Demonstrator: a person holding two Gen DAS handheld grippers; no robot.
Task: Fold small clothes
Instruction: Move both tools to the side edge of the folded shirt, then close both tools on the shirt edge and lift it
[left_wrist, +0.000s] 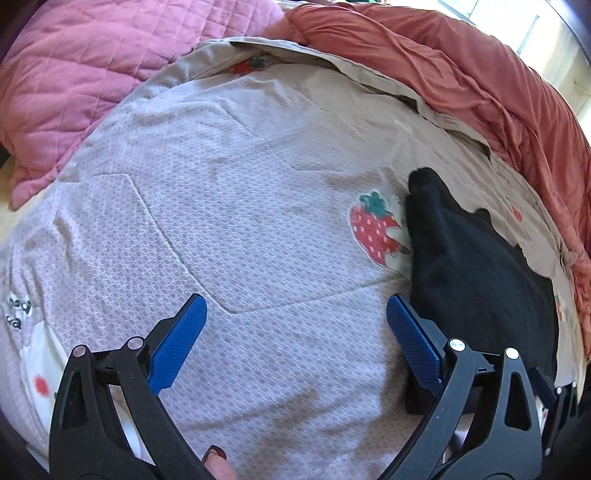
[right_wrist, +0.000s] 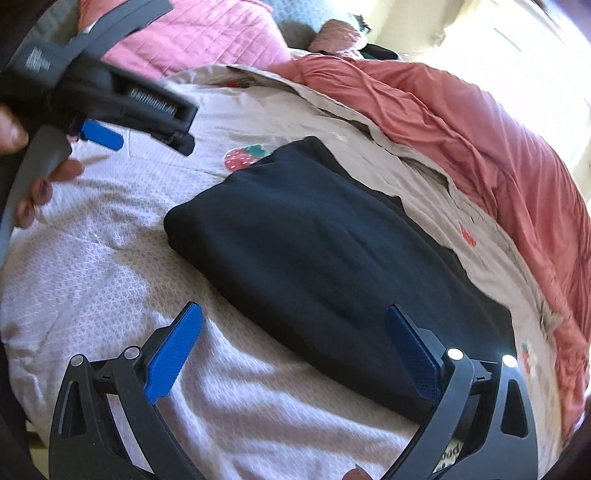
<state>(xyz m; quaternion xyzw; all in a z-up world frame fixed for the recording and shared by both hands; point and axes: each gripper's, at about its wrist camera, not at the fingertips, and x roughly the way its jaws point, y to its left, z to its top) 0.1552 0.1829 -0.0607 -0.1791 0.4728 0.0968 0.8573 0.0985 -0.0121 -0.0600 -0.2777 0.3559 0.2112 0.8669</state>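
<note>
A pale pink shirt (left_wrist: 236, 206) with a fine woven honeycomb pattern is lying spread flat over the bed, filling the middle of the left wrist view. A stitched pocket outline is showing at its centre, and a strawberry print (left_wrist: 375, 227) on the beige sheet (left_wrist: 436, 147) is sitting at its right edge. A folded black garment (right_wrist: 314, 251), soft and matte, is resting on the sheet in the centre of the right wrist view, its left edge lying just beside the pink shirt and touching the strawberry.

A quilted pink blanket (left_wrist: 81, 70) is bunching in the upper left of the frame, and a crumpled coral blanket (left_wrist: 480, 81) is running along the upper right, crowding the sheet's edge.

The left gripper (left_wrist: 295, 332) is hovering above the lower part of the pink shirt with its blue ribbed fingers (left_wrist: 179, 343) spreading wide, holding nothing. The right gripper (right_wrist: 293, 350) is likewise hanging wide open over the near edge of the black garment, pinching nothing. In the upper left of the right wrist view, a hand (right_wrist: 33, 184) is gripping the left tool's handle.
</note>
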